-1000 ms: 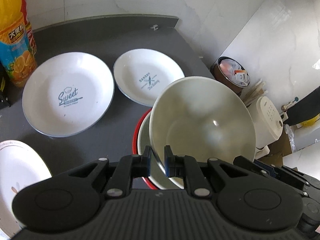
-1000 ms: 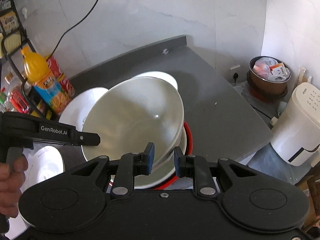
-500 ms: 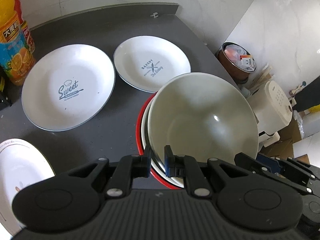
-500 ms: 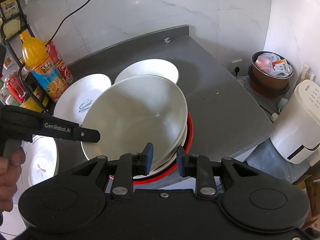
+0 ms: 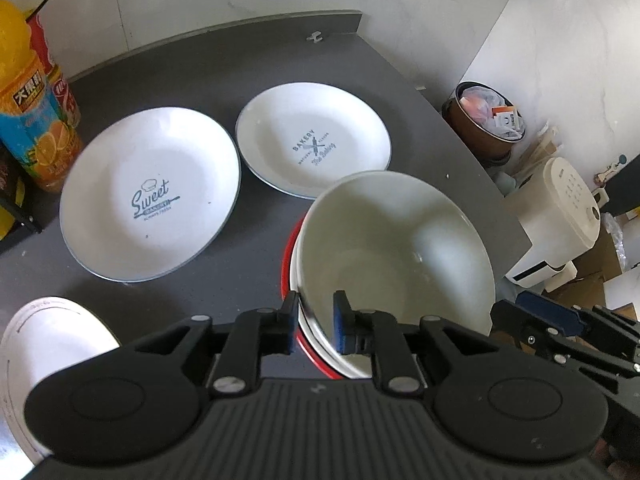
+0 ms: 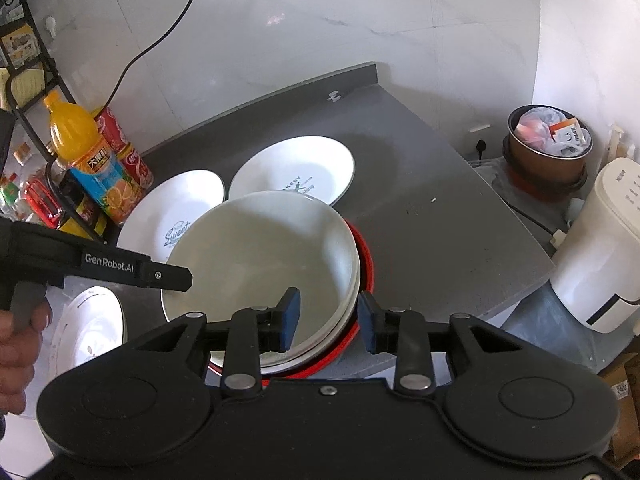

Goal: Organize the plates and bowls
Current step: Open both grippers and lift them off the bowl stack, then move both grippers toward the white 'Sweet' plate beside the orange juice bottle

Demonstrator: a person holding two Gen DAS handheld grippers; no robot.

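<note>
A cream bowl [image 5: 400, 248] [image 6: 264, 256] sits nested on a white bowl inside a red-rimmed dish [image 5: 289, 256] [image 6: 366, 276] near the counter's front right. My left gripper [image 5: 316, 320] is open and straddles the bowl's near rim. My right gripper [image 6: 329, 316] is open too, its pads standing wide on either side of the rim. Behind the stack lie a "Sweet" plate [image 5: 150, 196] [image 6: 172, 216] and a "Bakery" plate [image 5: 312, 140] [image 6: 292, 168]. A third white plate [image 5: 48, 360] [image 6: 92, 328] lies at the front left.
An orange juice bottle [image 5: 28, 120] and a red can [image 5: 60, 88] stand at the back left beside a black wire rack [image 6: 32, 80]. Past the grey counter's right edge [image 5: 480, 168], a bin [image 5: 488, 120] and a white appliance [image 5: 560, 216] stand on the floor.
The cream bowl came down from a tilt and now rests level in the stack. Both grippers' fingers have spread apart, the right ones more.
</note>
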